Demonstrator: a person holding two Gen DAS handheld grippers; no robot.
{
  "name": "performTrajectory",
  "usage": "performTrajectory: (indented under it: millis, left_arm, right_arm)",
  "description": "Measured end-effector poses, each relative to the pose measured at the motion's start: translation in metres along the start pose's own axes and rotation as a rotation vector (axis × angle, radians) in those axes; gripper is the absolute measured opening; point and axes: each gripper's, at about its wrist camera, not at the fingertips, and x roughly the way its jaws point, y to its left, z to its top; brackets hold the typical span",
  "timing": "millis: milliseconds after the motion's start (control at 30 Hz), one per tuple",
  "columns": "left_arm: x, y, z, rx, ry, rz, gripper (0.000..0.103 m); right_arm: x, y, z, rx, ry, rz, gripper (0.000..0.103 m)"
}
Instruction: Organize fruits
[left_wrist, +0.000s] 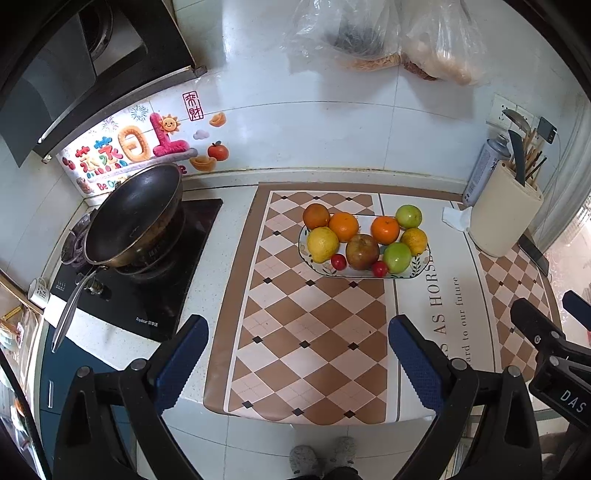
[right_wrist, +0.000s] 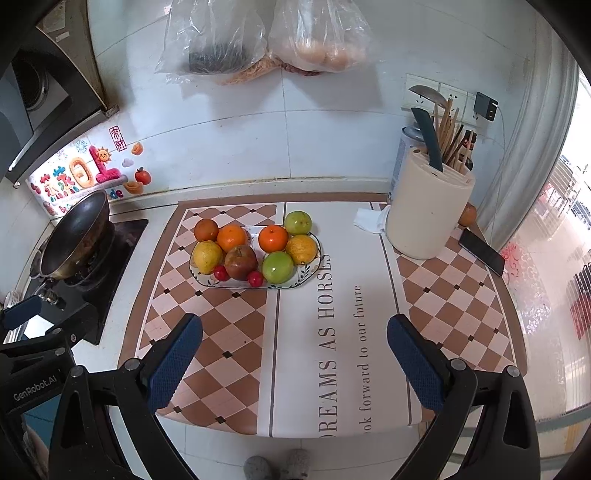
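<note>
White tiled wall (right_wrist: 332, 147) behind a counter (left_wrist: 218, 221), daylit window (right_wrist: 554, 258) at right.

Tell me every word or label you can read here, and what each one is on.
"DREAMS AS HORSES", first letter cut off: counter mat.
"forward to our future": the mat, beside it.
"GenRobot.AI": left tongs body.
"DAS": right tongs body.
"Be", then hidden letters: wall sticker.
Red seal characters: wall, too small to read.
Stove brand: blurred.
Spray can print: unreadable.
</note>
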Motion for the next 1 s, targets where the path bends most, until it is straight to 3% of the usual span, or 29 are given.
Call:
performTrajectory:
  millis: [1000]
  left_arm:
    - [-0.008, 0.003, 0.000, -0.008, -0.018, 0.009, 0.103]
  right_arm:
    - [-0.011, -0.007, 0.002, 0.008, -0.005, 0.005, 0.102]
